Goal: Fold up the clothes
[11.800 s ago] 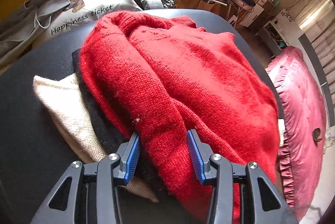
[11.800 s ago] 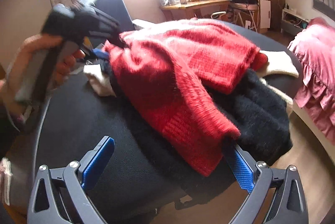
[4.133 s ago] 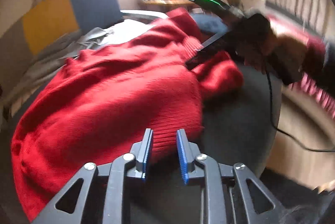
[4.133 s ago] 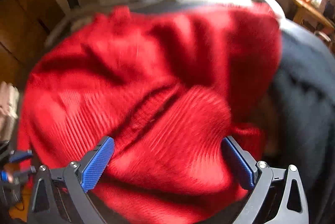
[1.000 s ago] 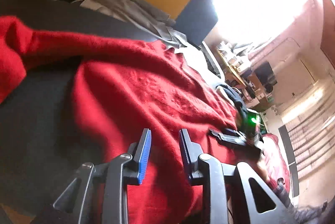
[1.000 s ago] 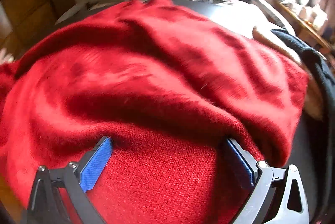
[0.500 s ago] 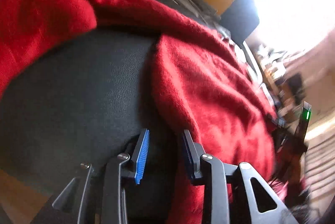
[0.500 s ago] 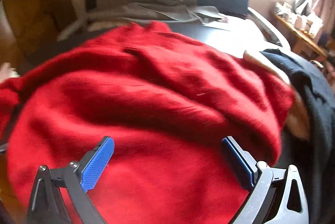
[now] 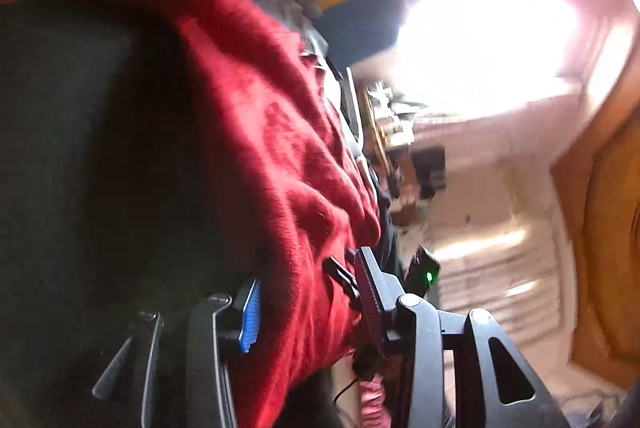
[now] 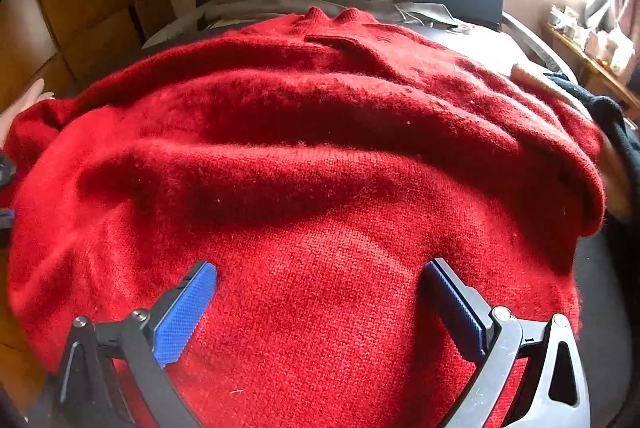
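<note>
Red sweater (image 10: 320, 155) lies spread over black table (image 9: 80, 147). Left gripper (image 9: 308, 296) jaws have just been opening; sweater edge runs between them, pads not pressing. Right gripper (image 10: 320, 292) jaws spread wide above the sweater, gripping nothing.

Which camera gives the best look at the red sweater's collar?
The right wrist view: the collar sits sharp at the far edge of the spread red sweater. The left wrist view is blurred and shows only the sweater's side edge, no collar.
</note>
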`<state>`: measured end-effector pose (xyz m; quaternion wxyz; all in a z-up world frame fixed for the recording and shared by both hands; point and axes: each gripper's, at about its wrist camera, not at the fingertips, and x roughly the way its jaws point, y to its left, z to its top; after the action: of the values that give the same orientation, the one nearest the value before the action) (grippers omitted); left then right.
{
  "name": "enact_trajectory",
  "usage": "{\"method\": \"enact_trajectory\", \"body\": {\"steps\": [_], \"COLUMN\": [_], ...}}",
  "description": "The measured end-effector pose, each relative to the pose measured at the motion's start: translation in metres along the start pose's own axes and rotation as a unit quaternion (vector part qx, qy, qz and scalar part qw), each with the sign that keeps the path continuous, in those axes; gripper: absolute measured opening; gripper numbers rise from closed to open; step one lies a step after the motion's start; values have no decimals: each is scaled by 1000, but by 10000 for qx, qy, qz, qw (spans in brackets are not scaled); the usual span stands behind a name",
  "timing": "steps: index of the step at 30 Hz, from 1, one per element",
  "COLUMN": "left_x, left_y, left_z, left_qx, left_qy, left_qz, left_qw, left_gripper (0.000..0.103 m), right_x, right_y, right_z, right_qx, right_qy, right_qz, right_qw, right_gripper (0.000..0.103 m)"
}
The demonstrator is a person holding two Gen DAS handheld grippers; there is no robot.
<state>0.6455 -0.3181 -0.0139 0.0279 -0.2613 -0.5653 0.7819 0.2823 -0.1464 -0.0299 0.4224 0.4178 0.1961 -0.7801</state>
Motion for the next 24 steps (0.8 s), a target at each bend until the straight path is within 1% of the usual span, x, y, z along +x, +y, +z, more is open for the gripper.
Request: {"method": "enact_trajectory", "body": {"steps": [3,5,6,8,10,11,12,14,15,18,21,22,24], "left_x": [-41,-74,-90,-115,-132,-135,-135,-119,-108,-61,-13,-1,18], "left_y": [-13,-18,-17,-14,-8,-2,6,22,27,31,34,33,26], "left_z": [-6,-8,-8,-10,-17,-20,-22,-24,-24,-20,-16,-14,-10], "left_qx": [272,362,348,286,223,191,144,7,-27,26,53,15,-42], "left_qy": [-190,-527,-740,-1206,-1613,-1725,-1773,-1674,-1585,-1132,-689,-590,-377], "left_qz": [170,319,488,1069,1672,1967,2184,2381,2396,2054,1686,1571,1607], "left_qw": [9993,9974,9955,9865,9724,9650,9595,9567,9578,9721,9833,9858,9863], "left_gripper": [41,41,41,42,43,44,45,47,47,49,50,51,52], "right_x": [0,-4,-4,-5,-5,-5,-5,-6,-6,-7,-7,-7,-7], "right_y": [0,-2,-2,-2,-3,-3,-3,-3,-3,-5,-8,-9,-9], "right_z": [-2,-6,-8,-10,-9,-10,-10,-12,-12,-12,-11,-11,-11], "right_qx": [-17,-7,-9,-14,-3,-20,-20,-8,-2,8,77,86,40], "right_qy": [-97,-219,-271,-373,-376,-402,-434,-476,-477,-454,-442,-432,-430], "right_qz": [6,9,12,17,43,38,41,56,65,121,242,284,300], "right_qw": [10000,9998,9996,9993,9993,9992,9990,9988,9988,9989,9987,9986,9986], "right_gripper": [103,103,103,103,103,103,103,103,103,103,103,103,103]}}
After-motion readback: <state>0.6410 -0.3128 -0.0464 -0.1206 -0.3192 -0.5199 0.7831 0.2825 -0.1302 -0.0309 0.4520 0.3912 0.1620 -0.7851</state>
